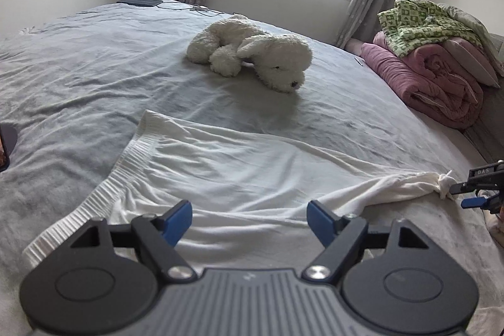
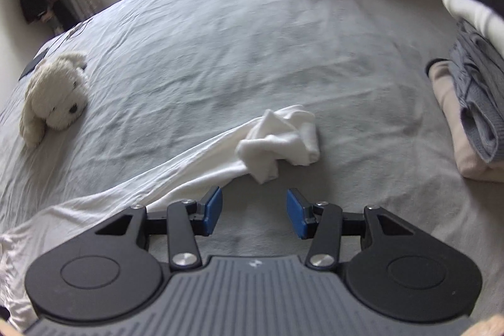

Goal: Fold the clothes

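Both tongs, left (image 1: 250, 218) and right (image 2: 253, 211), gape empty; white garment (image 1: 239, 169) stretches sideways.

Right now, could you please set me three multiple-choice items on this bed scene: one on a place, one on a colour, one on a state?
1. Where does the stuffed dog lie?
A. on the grey bedsheet, beyond the white garment
B. on top of the pink blanket
C. between the left gripper's jaws

2. What colour is the patterned cloth on the pink blanket?
A. blue
B. green and white
C. black

3. How does the left gripper stand?
A. shut on the garment
B. open, nothing between its pads
C. shut on the dog

Answers:
1. A, since the dog rests on the sheet behind the garment.
2. B, as its checks are green on white.
3. B, since a wide gap shows between its blue pads above the cloth.
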Demonstrator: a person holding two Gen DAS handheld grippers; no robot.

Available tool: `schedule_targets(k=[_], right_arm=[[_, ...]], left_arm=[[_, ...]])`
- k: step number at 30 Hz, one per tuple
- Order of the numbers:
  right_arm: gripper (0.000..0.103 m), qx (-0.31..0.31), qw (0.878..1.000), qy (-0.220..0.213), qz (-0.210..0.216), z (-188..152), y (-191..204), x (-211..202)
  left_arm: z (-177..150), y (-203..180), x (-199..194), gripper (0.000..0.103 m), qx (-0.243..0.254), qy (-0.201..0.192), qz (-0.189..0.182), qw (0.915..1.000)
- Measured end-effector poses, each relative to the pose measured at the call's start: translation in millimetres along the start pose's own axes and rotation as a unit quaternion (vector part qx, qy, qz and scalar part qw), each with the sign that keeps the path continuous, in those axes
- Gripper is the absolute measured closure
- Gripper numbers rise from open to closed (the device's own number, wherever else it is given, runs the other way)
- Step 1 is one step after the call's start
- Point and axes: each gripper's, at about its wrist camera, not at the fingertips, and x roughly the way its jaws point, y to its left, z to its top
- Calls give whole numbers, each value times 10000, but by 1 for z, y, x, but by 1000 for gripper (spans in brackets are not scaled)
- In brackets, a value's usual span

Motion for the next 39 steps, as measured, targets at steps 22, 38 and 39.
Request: schedule_targets(k=[22,38,39], right_arm=[[57,1028,9919,308,681,46,24,43],[100,-478,9873,-101,-1514,37,70,70],[100,-569,9865,-172,-1528,39,74,68]], left_arm=[[-10,-27,28,22,275,485,36,9984],[-16,-30,36,21,488,658,224,9964],[-16,-29,36,21,475,662,217,9964]])
